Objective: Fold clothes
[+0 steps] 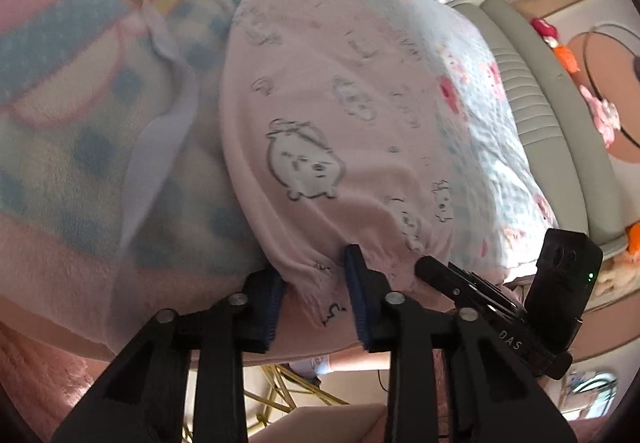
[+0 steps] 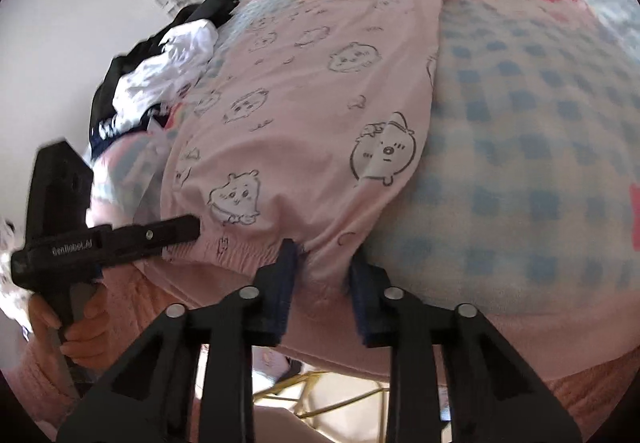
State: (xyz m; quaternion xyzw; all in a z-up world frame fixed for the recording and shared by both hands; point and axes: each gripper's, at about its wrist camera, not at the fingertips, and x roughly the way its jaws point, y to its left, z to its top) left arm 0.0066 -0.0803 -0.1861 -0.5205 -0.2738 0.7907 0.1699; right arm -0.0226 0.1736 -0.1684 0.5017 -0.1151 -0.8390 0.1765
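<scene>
While the bed (image 2: 560,123), covered by a blue-and-white checked blanket (image 2: 520,163), carries the work, the pink printed garment (image 2: 320,103) lies spread flat along it, its gathered elastic waistband (image 2: 240,255) at the near edge of the bed. A heap of black and white clothes (image 2: 160,63) waits further off on the same bed, well apart from both tongs. Step in hand, as judged: taking hold of the waistband at two points, ahead of a first fold. The left tongs (image 1: 316,291) straddle a bunched part of the hem, the cloth sitting between the blue pads (image 1: 358,283); whether they already pinch it cannot be told. The right tongs (image 2: 322,283) stand likewise at the opposite end of the waistband, fabric gathered between the pads and apparently nipped. Next move, as judged: confirm both grips are firm, then lift the waistband evenly and carry it toward the far end, keeping both hands level so the cloth does not skew.
</scene>
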